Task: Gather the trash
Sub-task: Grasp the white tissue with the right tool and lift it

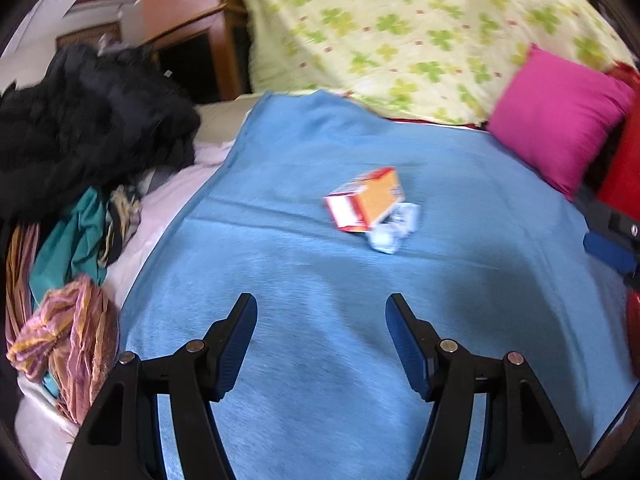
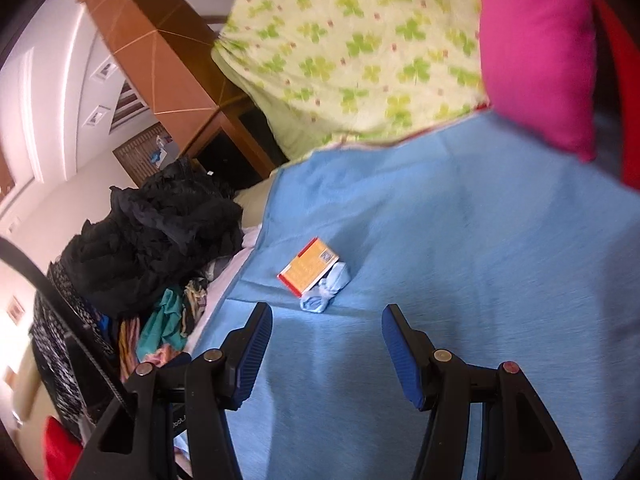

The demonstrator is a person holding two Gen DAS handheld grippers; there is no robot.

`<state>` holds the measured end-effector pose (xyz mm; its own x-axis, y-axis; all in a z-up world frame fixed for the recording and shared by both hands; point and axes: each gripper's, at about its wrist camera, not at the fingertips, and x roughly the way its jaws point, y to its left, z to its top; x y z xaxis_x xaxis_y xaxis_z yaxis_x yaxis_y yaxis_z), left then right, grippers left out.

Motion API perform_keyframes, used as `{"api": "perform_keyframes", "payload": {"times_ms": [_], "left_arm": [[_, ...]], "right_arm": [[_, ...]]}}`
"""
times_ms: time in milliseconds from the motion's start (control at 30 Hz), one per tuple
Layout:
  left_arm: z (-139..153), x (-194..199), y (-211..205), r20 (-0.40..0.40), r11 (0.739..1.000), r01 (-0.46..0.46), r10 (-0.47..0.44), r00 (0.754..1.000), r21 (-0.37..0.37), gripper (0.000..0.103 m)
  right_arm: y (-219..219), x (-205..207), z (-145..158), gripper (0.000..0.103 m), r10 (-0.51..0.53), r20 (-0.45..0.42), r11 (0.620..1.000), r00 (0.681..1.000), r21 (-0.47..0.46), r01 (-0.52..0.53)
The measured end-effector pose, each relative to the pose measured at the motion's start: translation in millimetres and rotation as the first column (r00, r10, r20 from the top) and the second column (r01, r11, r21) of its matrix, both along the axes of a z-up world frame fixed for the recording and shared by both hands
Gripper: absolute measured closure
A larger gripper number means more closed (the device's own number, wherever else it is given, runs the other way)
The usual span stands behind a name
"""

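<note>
An orange, red and white small carton [image 1: 363,199] lies on the blue blanket [image 1: 320,320], with a crumpled pale blue-white wrapper [image 1: 394,228] touching its near side. Both show in the right wrist view too: the carton [image 2: 308,266] and the wrapper [image 2: 326,290]. My left gripper [image 1: 321,306] is open and empty, hovering above the blanket short of the trash. My right gripper [image 2: 327,316] is open and empty, with the wrapper just beyond its fingertips. Part of the right gripper shows at the left wrist view's right edge [image 1: 612,240].
A pile of black and coloured clothes [image 1: 80,140] lies left of the blanket. A pink cushion [image 1: 560,120] and a clover-print quilt [image 1: 420,28] lie behind it. A red object [image 1: 624,184] is at the right edge. A wooden cabinet [image 2: 160,52] stands at the back left.
</note>
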<state>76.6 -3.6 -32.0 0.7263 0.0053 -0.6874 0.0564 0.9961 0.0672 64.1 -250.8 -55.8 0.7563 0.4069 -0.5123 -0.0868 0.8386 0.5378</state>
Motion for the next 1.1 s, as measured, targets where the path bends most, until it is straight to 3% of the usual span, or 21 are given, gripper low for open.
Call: {"api": "perform_keyframes", "payload": {"times_ms": [200,300,433,633,933,1100], "left_arm": [[-16,35,26,-0.044,0.995,-0.102,0.102,0.994,0.008,0.036],[-22,47,37,-0.067,0.989,-0.150,0.149,0.986,-0.004,0.036],[-26,58,46,-0.093,0.982,-0.184,0.180,0.979,-0.041,0.036],[-23,65,55,-0.098,0.977,-0.202,0.194,0.976,-0.074,0.036],[-24,73,59,-0.101,0.975,-0.209,0.201,0.974,-0.078,0.035],[-27,77,57,-0.099,0.978,-0.196,0.189,0.977,-0.067,0.035]], "right_arm": [[20,53,-29,0.042,0.050,-0.097,0.996,0.994,0.081,-0.042],[33,77,-39,0.044,0.054,-0.128,0.996,0.990,0.075,-0.045],[50,109,-57,0.059,0.059,-0.188,0.997,0.980,0.067,-0.047],[68,145,-82,0.060,0.022,-0.256,0.999,0.966,0.031,-0.015],[84,170,-99,0.060,-0.027,-0.305,0.999,0.952,-0.038,0.016],[88,168,-100,0.077,-0.023,-0.302,0.998,0.953,-0.069,0.003]]}}
